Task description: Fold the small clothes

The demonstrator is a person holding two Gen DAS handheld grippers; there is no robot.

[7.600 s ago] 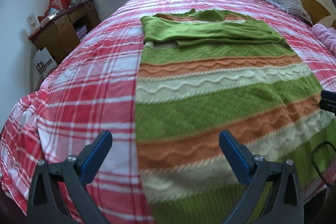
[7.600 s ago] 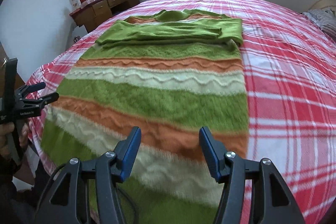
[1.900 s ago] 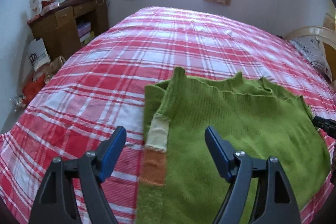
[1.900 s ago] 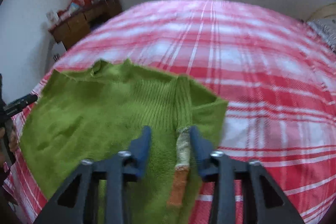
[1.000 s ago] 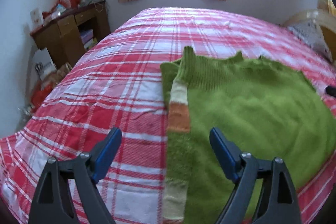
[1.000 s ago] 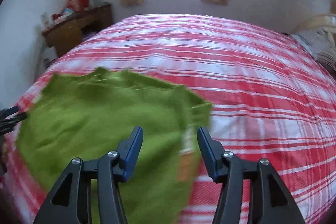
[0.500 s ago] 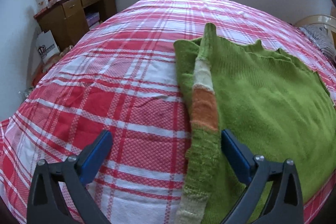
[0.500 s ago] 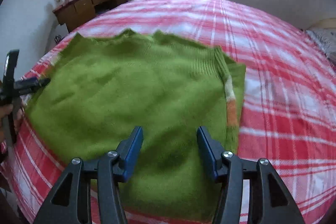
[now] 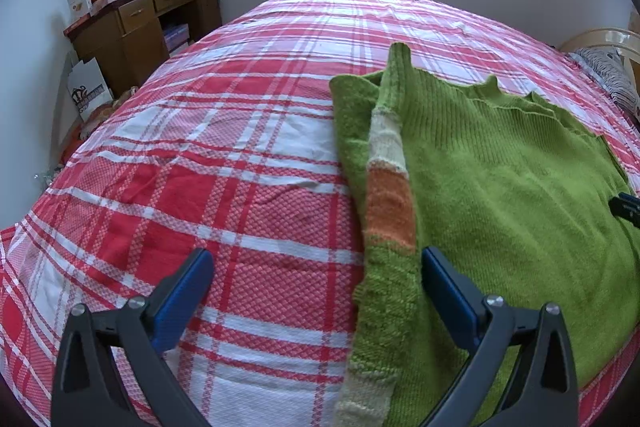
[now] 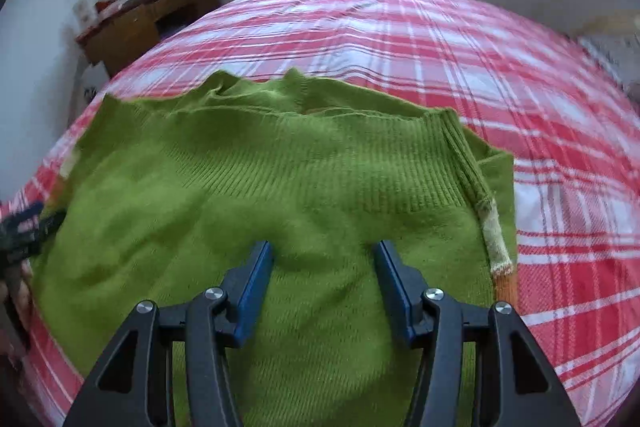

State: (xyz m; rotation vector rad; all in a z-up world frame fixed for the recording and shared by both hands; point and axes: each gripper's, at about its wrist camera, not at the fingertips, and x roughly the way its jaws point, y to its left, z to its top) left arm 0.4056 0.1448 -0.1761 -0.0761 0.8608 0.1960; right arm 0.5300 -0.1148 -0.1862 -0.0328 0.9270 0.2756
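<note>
Folded in half now, with the striped side hidden.

Green knitted sweater [image 9: 500, 179] lying doubled on the red checked bed [image 9: 224, 155]; left gripper [image 9: 316, 291] and right gripper [image 10: 324, 283] let go, jaws open, holding nothing. Ready for another fold.

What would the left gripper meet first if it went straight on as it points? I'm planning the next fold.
Probably the bedspread, just left of the sweater edge with its striped band; the left gripper is open. Depth is uncertain.

Both the left claw [image 9: 316, 291] and right claw [image 10: 324, 279] have black frames, blue finger pads [image 9: 182, 301] and silver screws.
</note>
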